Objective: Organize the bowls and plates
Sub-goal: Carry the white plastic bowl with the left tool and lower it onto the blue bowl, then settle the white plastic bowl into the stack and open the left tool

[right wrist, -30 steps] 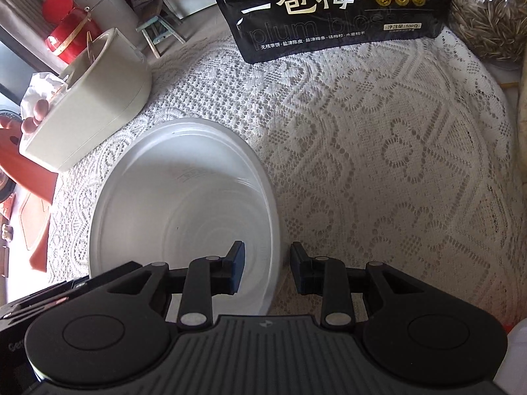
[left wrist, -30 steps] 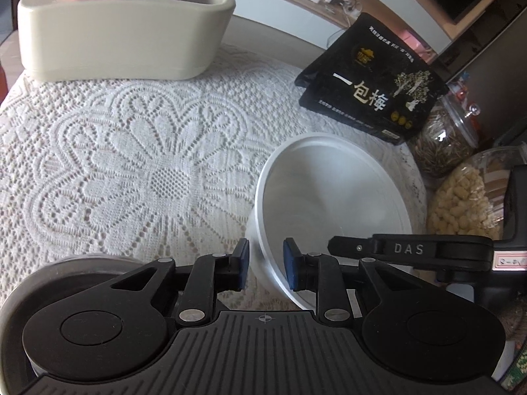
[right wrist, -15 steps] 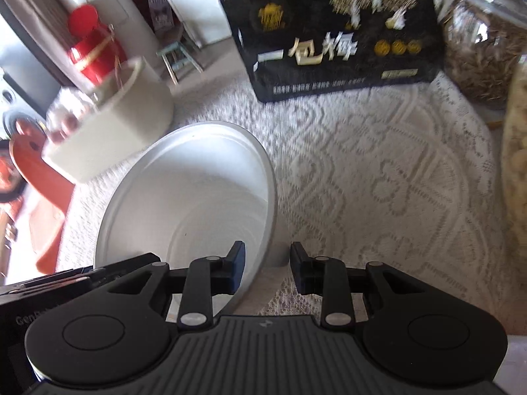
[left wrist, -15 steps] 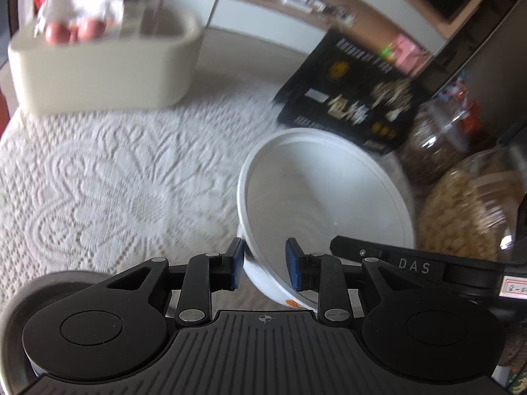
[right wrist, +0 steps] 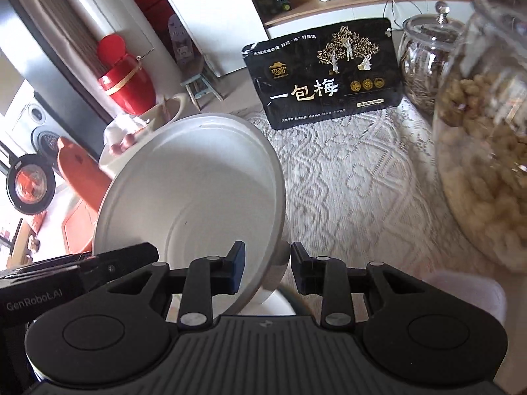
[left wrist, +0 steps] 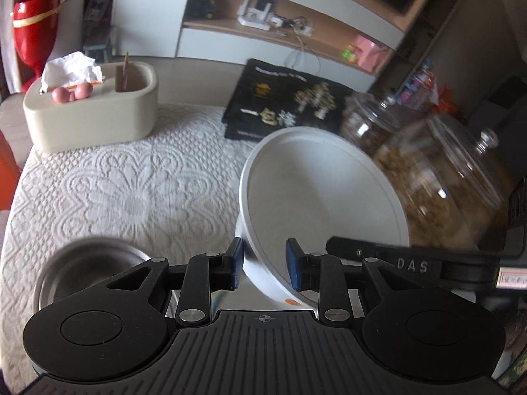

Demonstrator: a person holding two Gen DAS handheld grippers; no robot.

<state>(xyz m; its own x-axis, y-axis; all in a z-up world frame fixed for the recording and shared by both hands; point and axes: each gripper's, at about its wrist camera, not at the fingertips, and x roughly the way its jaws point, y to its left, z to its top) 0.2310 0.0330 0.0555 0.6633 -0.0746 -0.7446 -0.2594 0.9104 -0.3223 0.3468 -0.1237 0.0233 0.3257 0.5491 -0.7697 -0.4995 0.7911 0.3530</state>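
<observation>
A large white bowl [left wrist: 322, 191] hangs tilted above the lace-covered table [left wrist: 131, 191], held from two sides. My left gripper [left wrist: 263, 260] is shut on its near rim, one pad outside the wall and one inside. In the right wrist view the same white bowl [right wrist: 197, 191] fills the left half, and my right gripper [right wrist: 266, 263] is shut on its right-hand rim. The right gripper's black body [left wrist: 411, 263] shows behind the bowl in the left wrist view. A steel bowl [left wrist: 85, 263] sits on the cloth at the lower left, partly hidden by my left gripper.
A cream tissue box [left wrist: 89, 115] stands at the table's far left. A black snack bag [right wrist: 329, 72] leans at the back. Two lidded glass jars, one of puffed snacks [right wrist: 487, 151] and one of seeds [right wrist: 425, 62], stand close on the right. A white object [right wrist: 461, 293] lies at the lower right.
Both grippers have risen with the white bowl, which has come off the cloth and tilted. The table looks farther off, and more of the room behind shows.
</observation>
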